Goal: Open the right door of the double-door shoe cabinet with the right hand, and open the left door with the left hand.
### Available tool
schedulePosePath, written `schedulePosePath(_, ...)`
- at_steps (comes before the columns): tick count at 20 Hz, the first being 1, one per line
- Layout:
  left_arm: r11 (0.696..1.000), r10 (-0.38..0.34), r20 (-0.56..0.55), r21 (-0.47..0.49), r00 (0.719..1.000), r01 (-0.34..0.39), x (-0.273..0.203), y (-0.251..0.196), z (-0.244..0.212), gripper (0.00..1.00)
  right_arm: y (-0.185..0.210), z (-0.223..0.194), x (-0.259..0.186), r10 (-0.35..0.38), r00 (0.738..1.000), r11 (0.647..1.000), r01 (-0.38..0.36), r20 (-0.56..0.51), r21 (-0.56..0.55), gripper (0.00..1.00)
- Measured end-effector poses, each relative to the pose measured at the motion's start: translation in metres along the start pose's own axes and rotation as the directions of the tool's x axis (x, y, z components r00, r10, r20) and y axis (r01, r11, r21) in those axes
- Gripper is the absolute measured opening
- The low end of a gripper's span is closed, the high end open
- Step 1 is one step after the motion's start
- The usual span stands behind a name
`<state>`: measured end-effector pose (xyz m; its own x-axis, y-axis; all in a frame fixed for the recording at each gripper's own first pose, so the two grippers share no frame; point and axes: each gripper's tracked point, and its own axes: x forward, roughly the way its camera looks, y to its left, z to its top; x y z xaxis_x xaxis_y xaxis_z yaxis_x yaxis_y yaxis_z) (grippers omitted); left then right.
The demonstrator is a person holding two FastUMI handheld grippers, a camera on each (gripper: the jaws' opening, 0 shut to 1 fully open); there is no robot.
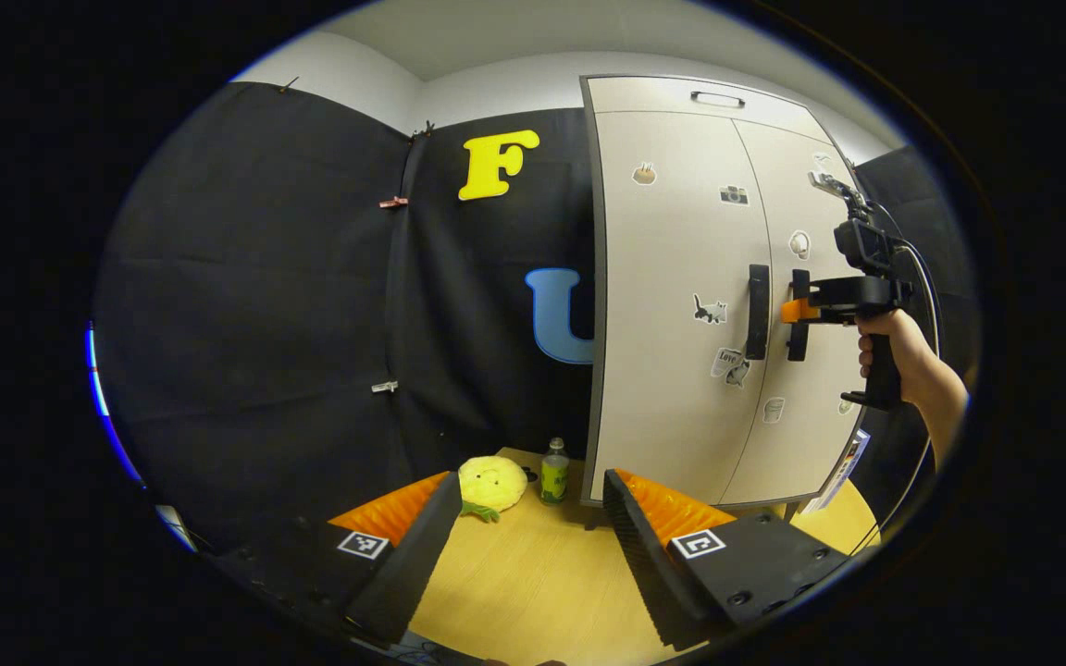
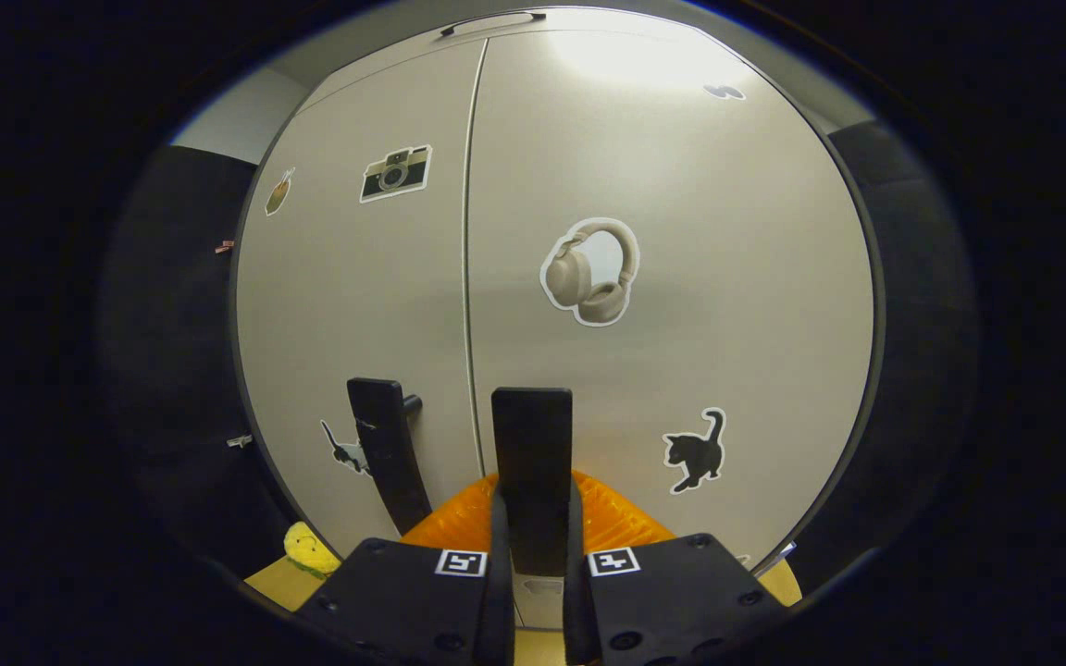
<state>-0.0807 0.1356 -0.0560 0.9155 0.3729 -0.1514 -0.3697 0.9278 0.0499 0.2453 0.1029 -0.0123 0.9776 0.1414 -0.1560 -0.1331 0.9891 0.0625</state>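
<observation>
Left gripper (image 1: 526, 518) held wide open over the desk (image 1: 542, 592), nothing between its fingers. At 12 o'clock beyond it: yellow plush (image 1: 492, 483), then a small bottle (image 1: 553, 472). At 1 o'clock, cabinet (image 1: 681, 277) standing on the desk, both doors closed; left handle (image 1: 757, 311) untouched. At 3 o'clock, hand (image 1: 894, 347) holding the right gripper (image 1: 799, 311) against the right handle (image 2: 533, 462). In the right gripper view, right gripper clamped on that handle at 6 o'clock, fingers (image 2: 499, 573) pressing both sides.
</observation>
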Motion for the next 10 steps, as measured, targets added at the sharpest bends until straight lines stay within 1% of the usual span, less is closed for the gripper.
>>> schedulePosePath(1, 1.0, 0.002, -0.001, -0.001, 1.0, -0.002, -0.001, 0.001, 0.0, 0.95, 0.001, 0.001, -0.001, 0.006, 1.0, 1.0, -0.006, 0.001, -0.002, 0.2)
schedulePosePath(2, 1.0, 0.003, -0.002, 0.0, 1.0, -0.003, -0.003, 0.002, -0.001, 0.95, 0.001, 0.001, -0.001, 0.013, 1.0, 1.0, -0.013, -0.002, -0.004, 0.2)
schedulePosePath(3, 1.0, 0.002, -0.003, 0.003, 1.0, -0.002, -0.005, 0.001, -0.001, 0.95, 0.001, 0.001, -0.003, 0.02, 1.0, 1.0, -0.02, -0.012, -0.003, 0.17)
schedulePosePath(4, 1.0, -0.002, -0.003, 0.007, 1.0, 0.002, -0.008, 0.0, -0.001, 0.95, 0.001, 0.001, -0.005, 0.03, 0.999, 1.0, -0.029, -0.016, 0.002, 0.17)
schedulePosePath(5, 1.0, -0.008, -0.002, 0.01, 1.0, 0.008, -0.009, -0.002, 0.0, 0.95, 0.001, 0.0, -0.007, 0.037, 0.999, 0.999, -0.037, -0.024, 0.0, 0.12)
schedulePosePath(8, 0.999, -0.03, 0.0, 0.022, 1.0, 0.03, -0.013, -0.011, 0.0, 0.95, 0.002, -0.002, -0.022, 0.049, 0.999, 0.999, -0.049, -0.015, 0.008, 0.12)
schedulePosePath(10, 0.998, -0.059, 0.003, 0.026, 0.998, 0.059, -0.014, -0.022, 0.0, 0.95, 0.001, -0.003, -0.035, 0.065, 0.998, 0.998, -0.065, -0.014, 0.019, 0.12)
